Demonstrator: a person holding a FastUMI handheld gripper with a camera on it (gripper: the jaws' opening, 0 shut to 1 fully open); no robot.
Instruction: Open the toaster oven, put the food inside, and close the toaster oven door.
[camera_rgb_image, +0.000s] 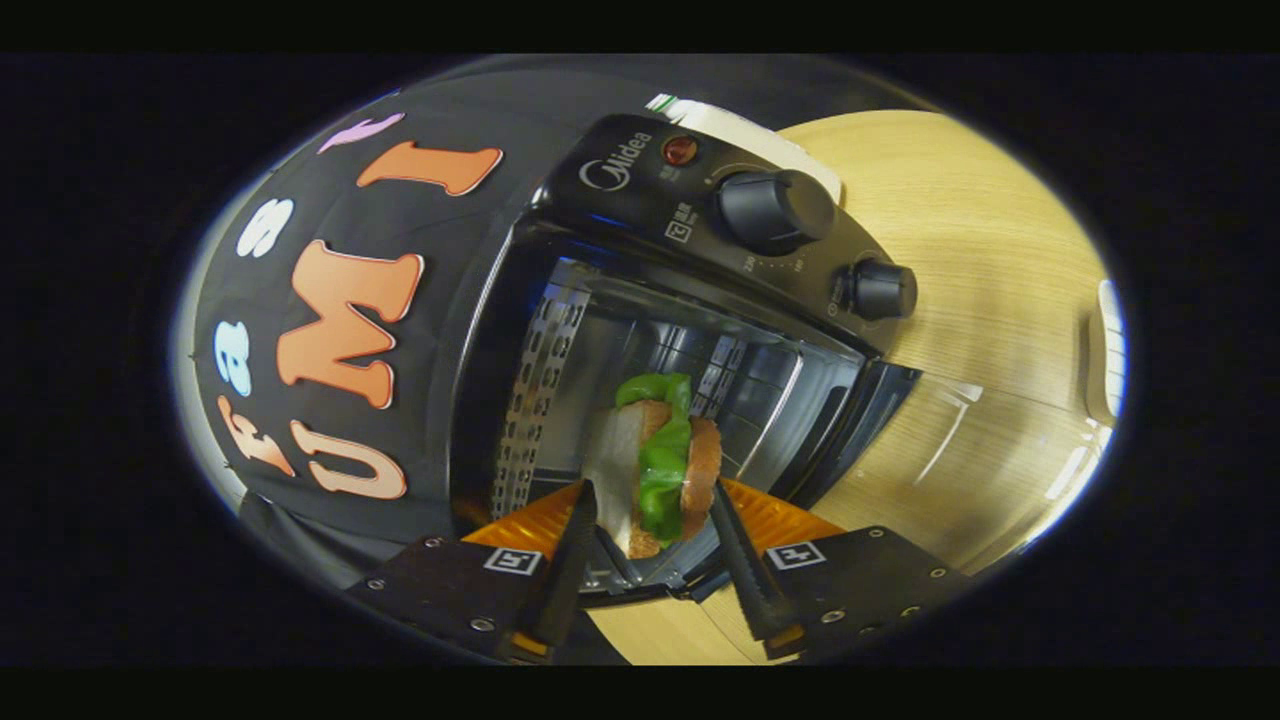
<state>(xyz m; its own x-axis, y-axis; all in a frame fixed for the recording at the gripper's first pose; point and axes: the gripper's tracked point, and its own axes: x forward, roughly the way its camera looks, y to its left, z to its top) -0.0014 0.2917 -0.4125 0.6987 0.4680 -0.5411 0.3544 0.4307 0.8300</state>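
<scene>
Black toaster oven (640, 190), red lamp (680, 150); green-and-brown sandwich (660, 465); pale wood-grain table (960, 260).

Light wooden tabletop (960, 260) under and beside the appliance. White object (1108, 350) near the table's far edge, too distorted to identify.

Glossy black toaster oven (640, 190) casing beyond the jaws, shiny metal cavity; smooth pale wood-grain table (960, 300) beside it

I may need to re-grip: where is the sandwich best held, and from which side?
Grip the sandwich across its two bread faces, coming from its open edge as the gripper does now. The flat slices suit its fingers, and the lettuce stays sandwiched, facing the open toaster oven.
</scene>
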